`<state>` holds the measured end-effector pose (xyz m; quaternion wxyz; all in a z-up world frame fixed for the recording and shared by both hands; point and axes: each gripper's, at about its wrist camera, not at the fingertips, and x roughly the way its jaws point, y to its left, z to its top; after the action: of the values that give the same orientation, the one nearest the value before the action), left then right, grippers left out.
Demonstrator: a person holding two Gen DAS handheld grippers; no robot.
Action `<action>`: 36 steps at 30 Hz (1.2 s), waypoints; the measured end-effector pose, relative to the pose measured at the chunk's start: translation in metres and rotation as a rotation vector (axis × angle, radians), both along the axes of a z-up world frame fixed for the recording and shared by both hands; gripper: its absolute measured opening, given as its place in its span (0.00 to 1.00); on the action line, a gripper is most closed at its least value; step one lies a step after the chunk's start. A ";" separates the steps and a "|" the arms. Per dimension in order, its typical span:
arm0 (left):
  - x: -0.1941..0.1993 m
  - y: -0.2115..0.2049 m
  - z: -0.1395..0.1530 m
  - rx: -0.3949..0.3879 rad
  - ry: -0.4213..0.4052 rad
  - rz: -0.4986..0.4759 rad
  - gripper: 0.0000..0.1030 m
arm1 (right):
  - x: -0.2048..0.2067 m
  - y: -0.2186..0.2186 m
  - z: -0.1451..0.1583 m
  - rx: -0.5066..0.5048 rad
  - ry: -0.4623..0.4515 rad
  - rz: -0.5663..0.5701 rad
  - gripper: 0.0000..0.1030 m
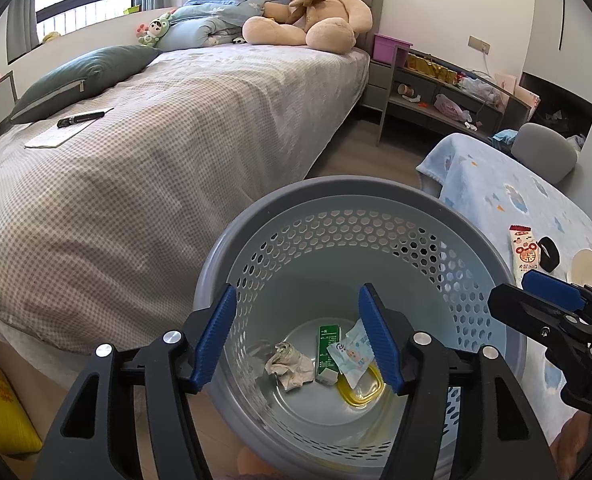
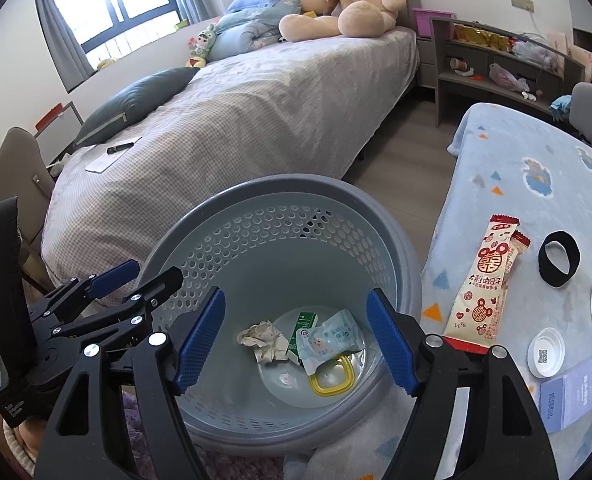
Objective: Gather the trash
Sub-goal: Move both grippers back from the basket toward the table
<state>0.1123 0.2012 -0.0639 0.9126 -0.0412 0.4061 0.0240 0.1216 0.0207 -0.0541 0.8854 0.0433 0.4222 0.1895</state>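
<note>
Over the bin (image 2: 376, 216) both tools, left tool (image 1: 298, 336) and right tool (image 2: 296, 338), hang apart and empty; the snack wrapper (image 2: 484, 280) on the desk (image 2: 536, 152) looks light, crinkly, best pinched mid-length.

Both tilted downward side by side, left gripper (image 1: 298, 334) with blue fingers (image 1: 216, 336) spread apart and nothing between, right gripper (image 2: 296, 338) likewise gaping wide, fingers (image 2: 392, 344) empty.
</note>
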 end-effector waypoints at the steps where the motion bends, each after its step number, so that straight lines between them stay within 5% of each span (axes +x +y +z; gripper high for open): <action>1: 0.000 0.000 0.000 -0.001 0.000 0.000 0.59 | -0.001 -0.001 0.000 -0.001 -0.001 -0.002 0.70; 36: -0.013 -0.019 0.008 0.049 -0.042 -0.025 0.62 | -0.041 -0.068 0.001 0.019 0.031 -0.138 0.71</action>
<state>0.0993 0.1826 -0.0559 0.9220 -0.0141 0.3864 0.0218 0.0805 -0.0469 -0.0529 0.8894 0.0835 0.4299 0.1313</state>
